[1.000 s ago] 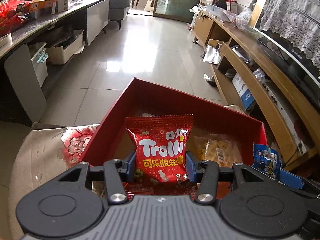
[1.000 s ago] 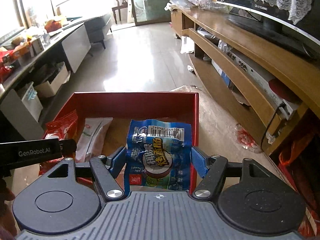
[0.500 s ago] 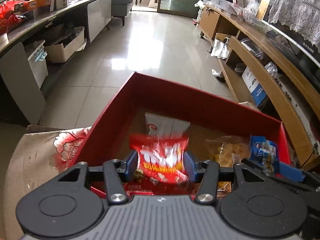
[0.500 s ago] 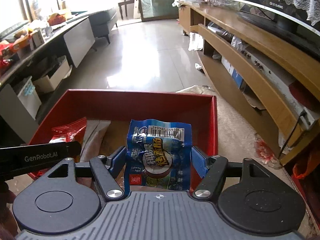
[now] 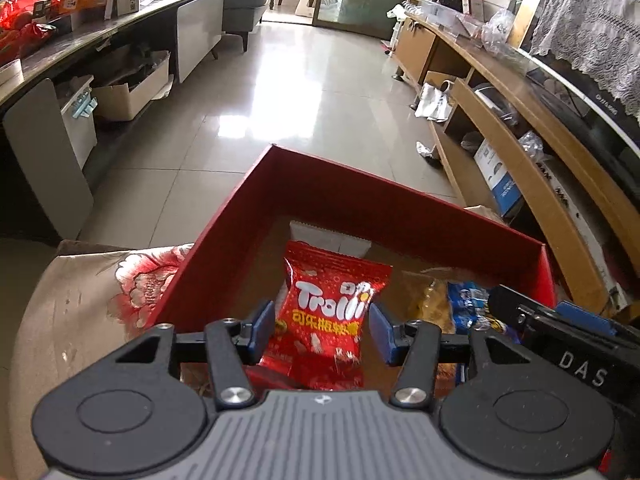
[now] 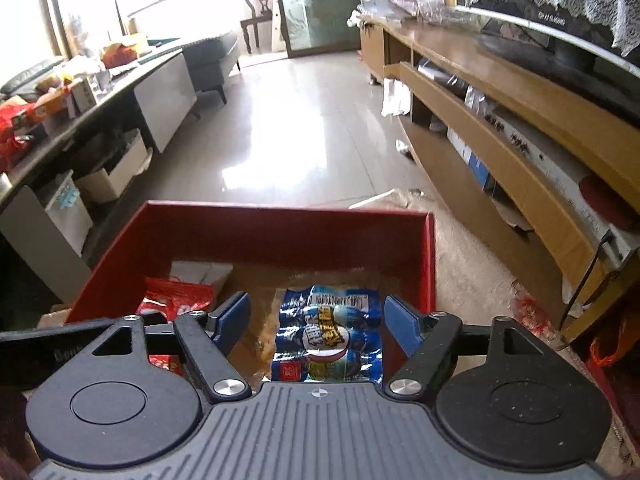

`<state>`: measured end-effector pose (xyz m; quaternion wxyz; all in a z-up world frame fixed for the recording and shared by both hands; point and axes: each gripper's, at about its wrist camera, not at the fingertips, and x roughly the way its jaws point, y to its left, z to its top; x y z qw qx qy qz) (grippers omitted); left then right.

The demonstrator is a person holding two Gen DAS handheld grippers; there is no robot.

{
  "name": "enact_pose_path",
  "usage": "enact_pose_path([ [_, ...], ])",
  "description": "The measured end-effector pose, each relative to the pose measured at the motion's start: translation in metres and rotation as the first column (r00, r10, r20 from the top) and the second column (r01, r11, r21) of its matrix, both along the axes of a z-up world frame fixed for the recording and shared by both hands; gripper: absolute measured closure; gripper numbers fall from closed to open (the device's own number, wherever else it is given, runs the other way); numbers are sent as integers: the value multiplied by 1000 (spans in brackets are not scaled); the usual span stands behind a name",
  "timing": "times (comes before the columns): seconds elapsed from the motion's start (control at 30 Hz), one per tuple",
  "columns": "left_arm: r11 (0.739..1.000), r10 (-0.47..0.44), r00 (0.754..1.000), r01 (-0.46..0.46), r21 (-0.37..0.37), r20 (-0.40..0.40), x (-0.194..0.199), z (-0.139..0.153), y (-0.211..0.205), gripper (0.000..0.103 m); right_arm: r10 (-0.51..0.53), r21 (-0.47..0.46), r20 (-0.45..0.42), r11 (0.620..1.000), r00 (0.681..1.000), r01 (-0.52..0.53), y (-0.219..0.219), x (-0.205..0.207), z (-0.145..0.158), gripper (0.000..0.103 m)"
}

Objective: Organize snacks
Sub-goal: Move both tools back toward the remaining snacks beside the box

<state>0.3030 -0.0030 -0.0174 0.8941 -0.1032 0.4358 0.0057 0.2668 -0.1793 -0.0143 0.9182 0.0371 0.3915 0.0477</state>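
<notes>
Both packets have left the jaws since the earlier frame and now lie in the red box (image 6: 428,264). Right gripper (image 6: 316,322): jaws opening, wide of the blue packet (image 6: 326,336). Left gripper (image 5: 322,330): jaws opening, narrowly clear of the red Trolli packet (image 5: 328,312), at 12 o'clock.

Daylight interior, bright overall. Light enters from far end of room and, in right wrist view, from window (image 6: 80,8) at upper left, blown out to white. Strong glare patch on glossy floor tiles (image 5: 256,120), also washed out in right view. Red box (image 5: 360,208) interior shaded, far wall inside dark. Strong fisheye bending: shelves (image 6: 520,152) curve, corners vignetted black. Red snack bag (image 5: 332,312) slightly motion-blurred; blue snack bag (image 6: 328,332) soft, smeared.
</notes>
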Motion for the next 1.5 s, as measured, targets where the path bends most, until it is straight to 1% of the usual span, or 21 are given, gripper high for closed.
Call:
enact_pose_path([
  [0.17, 1000, -8, 1000, 8, -24, 3, -17, 9, 2, 51, -19, -29, 16, 999, 1000, 19, -3, -15, 15, 22],
  [0.3, 999, -7, 1000, 7, -40, -1, -33, 13, 5, 51, -19, -51, 15, 998, 1000, 20, -1, -29, 19, 22],
  [0.4, 998, -9, 1000, 9, -63, -5, -45, 15, 9, 51, -19, -36, 3, 999, 1000, 19, -1, -40, 20, 22],
  [0.47, 998, -19, 1000, 19, -55, -7, -54, 15, 7, 51, -17, -36, -2, 999, 1000, 17, -1, -47, 21, 22],
  [0.53, 999, -22, 1000, 21, -44, -17, -62, 14, 6, 51, -17, -44, -12, 999, 1000, 17, -2, -54, 20, 22],
  [0.63, 998, -32, 999, 31, -53, -35, -70, 10, 6, 50, -18, -36, -24, 999, 1000, 17, -6, -66, 20, 22],
  [0.7, 998, -28, 998, 25, -56, -55, -76, 5, 5, 50, -18, -47, -31, 999, 999, 16, -8, -72, 18, 22],
  [0.83, 994, -37, 994, 26, -104, -106, -89, -5, 8, 50, -27, -38, -63, 999, 998, 25, -20, -86, 11, 22],
  [1.0, 994, -42, 991, 29, -101, -125, -103, -11, 5, 51, -44, -53, -107, 998, 993, 38, -35, -105, 0, 22],
  [1.1, 993, -51, 990, 36, -111, -134, -112, -13, 3, 50, -64, -37, -129, 998, 990, 60, -46, -111, -3, 22],
  [1.23, 993, -66, 987, 51, -103, -146, -121, -16, 1, 50, -78, -31, -159, 997, 984, 74, -57, -116, -10, 21],
  [1.33, 993, -68, 985, 52, -104, -157, -125, -19, 1, 50, -121, 4, -201, 992, 972, 124, -69, -117, -15, 21],
  [1.4, 993, -69, 985, 52, -110, -160, -125, -19, 2, 49, -131, 33, -207, 990, 969, 141, -75, -118, -14, 21],
  [1.5, 992, -78, 985, 61, -106, -157, -126, -18, 0, 49, -128, 41, -198, 989, 972, 139, -76, -119, -13, 20],
])
